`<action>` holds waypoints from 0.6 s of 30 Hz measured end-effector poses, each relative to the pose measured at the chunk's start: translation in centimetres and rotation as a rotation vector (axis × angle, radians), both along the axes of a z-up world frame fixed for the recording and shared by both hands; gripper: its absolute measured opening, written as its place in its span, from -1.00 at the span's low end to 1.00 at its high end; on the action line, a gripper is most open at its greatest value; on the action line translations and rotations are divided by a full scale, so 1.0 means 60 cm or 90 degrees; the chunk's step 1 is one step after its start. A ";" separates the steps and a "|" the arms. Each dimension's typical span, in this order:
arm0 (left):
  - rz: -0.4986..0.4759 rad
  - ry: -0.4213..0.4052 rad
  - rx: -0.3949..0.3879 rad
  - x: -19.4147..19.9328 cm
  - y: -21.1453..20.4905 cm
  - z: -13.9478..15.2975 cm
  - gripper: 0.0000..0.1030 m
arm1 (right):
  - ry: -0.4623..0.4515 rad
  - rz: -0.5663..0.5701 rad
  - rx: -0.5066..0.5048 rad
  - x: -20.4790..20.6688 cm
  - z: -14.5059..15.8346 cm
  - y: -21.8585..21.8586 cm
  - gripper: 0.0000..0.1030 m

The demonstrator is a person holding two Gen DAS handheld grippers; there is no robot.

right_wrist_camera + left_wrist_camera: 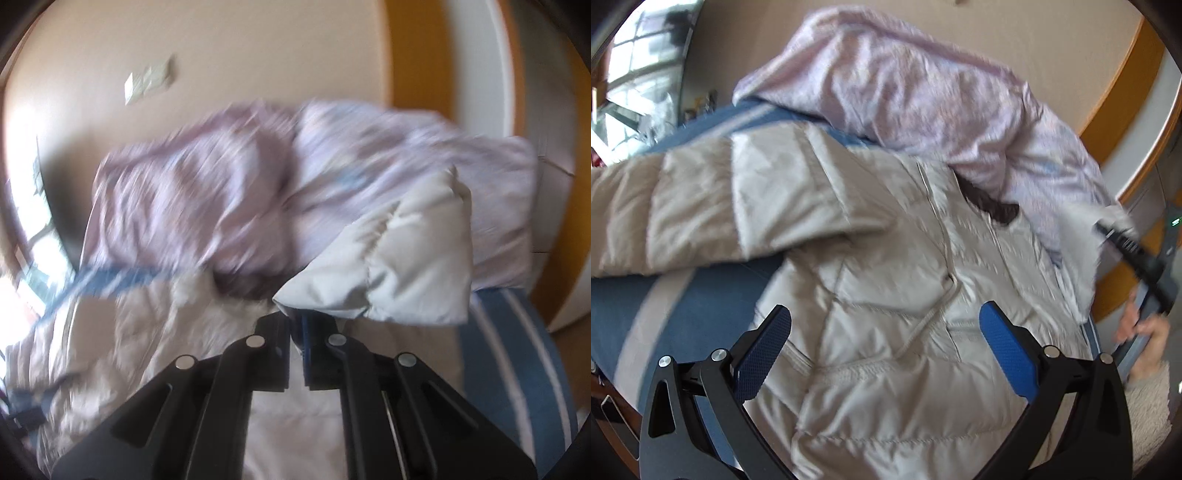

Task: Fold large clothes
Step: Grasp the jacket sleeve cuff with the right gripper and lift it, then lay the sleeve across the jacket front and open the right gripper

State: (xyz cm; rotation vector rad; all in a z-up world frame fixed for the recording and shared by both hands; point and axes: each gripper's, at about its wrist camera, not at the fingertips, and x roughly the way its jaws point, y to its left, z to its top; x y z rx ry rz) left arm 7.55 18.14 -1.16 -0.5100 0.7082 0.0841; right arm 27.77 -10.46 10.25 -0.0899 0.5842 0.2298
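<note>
A pale beige quilted puffer jacket (879,266) lies spread on a blue bed cover with pale stripes (676,306). One sleeve (701,210) stretches out to the left. My left gripper (886,325) hovers open over the jacket's body, blue pads wide apart, nothing between them. In the right wrist view my right gripper (295,325) is shut on the cuff end of the jacket's other sleeve (402,258), which hangs lifted above the jacket body (155,332). The right gripper also shows in the left wrist view at the far right edge (1108,230), holding pale fabric, blurred.
A crumpled lilac duvet (923,92) is heaped behind the jacket against a beige wall. A wooden bed frame edge (1123,96) curves at the right. A person's hand and fleecy sleeve (1145,339) are at the right. A window (639,74) is at the far left.
</note>
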 end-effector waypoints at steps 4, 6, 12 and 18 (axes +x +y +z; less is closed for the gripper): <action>0.019 -0.019 0.040 -0.013 0.015 0.015 0.97 | 0.074 0.054 -0.052 -0.005 -0.067 0.050 -0.88; 0.023 -0.020 0.042 -0.017 0.026 0.017 0.97 | 0.109 0.073 -0.076 -0.004 -0.096 0.072 -0.84; 0.061 -0.020 0.027 -0.025 0.063 0.010 0.97 | 0.163 0.113 -0.038 -0.010 -0.115 0.082 -0.26; 0.090 -0.010 0.004 -0.036 0.095 -0.001 0.97 | 0.183 0.124 -0.030 0.000 -0.117 0.105 -0.22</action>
